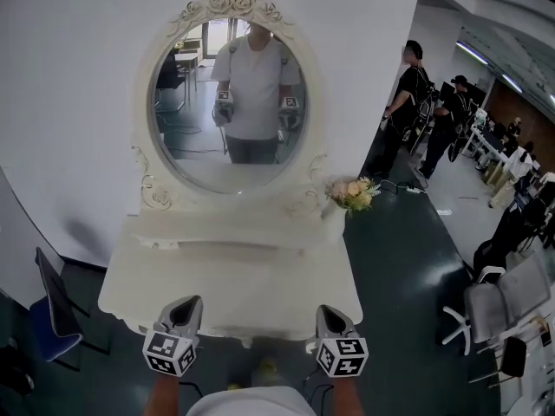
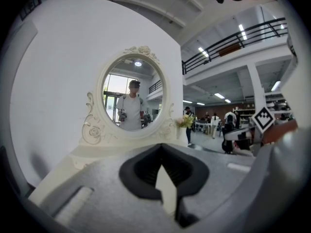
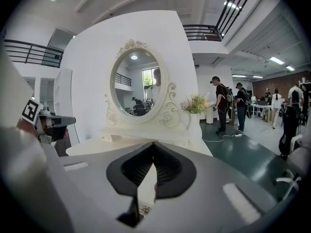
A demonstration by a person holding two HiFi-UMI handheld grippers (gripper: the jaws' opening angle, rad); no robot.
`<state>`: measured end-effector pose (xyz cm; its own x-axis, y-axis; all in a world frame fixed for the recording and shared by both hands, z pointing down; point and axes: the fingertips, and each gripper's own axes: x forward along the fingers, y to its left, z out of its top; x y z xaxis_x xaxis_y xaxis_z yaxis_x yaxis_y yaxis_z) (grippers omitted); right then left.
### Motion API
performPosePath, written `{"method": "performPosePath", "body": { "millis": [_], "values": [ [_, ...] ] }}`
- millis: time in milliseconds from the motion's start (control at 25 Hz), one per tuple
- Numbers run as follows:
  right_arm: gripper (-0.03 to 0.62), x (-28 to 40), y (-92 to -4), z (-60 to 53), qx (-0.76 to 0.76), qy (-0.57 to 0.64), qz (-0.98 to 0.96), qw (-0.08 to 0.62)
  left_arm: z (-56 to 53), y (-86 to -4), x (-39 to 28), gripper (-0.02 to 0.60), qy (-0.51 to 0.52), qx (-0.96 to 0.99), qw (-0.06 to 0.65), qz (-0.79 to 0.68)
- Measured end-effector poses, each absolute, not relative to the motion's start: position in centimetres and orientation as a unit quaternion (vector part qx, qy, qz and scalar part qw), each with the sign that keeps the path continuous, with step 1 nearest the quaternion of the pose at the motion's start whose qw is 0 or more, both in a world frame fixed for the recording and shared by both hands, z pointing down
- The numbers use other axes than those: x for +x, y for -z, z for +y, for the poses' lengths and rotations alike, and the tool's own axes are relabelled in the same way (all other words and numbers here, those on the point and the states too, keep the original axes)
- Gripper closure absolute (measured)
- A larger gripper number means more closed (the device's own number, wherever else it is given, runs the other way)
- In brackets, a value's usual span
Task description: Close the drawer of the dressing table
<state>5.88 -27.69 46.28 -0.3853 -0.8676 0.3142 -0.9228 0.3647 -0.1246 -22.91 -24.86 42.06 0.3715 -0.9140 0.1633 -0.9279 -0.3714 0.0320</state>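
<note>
Presently: white dressing table (image 1: 234, 293), centre frame; drawer under its front edge, lower centre, not discernible. Probably light, rigid; push flat on front. Left gripper (image 1: 186, 305), right gripper (image 1: 329, 311): jaws together, empty.

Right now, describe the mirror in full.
The mirror is an oval glass in a cream, carved-looking frame, with roses on top and scrolls at its foot. It stands upright at the back of the table, against a white wall, and reflects a person in a white shirt. A bunch of flowers stands by its lower right.
</note>
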Motion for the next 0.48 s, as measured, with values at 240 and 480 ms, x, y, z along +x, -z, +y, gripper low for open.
{"method": "performPosePath", "body": {
  "millis": [240,480],
  "values": [
    [0.591,5.4,-45.7,-27.4,0.541,-0.133,-0.824,0.103,-24.1,-41.7,-24.0,0.583,-0.058,0.818,0.057,-0.570],
    [0.591,5.5,-45.6,-26.7,0.536,-0.131,-0.827,0.106,-23.5,-41.6,-23.5,0.583,-0.055,0.821,0.056,-0.566]
  ]
}}
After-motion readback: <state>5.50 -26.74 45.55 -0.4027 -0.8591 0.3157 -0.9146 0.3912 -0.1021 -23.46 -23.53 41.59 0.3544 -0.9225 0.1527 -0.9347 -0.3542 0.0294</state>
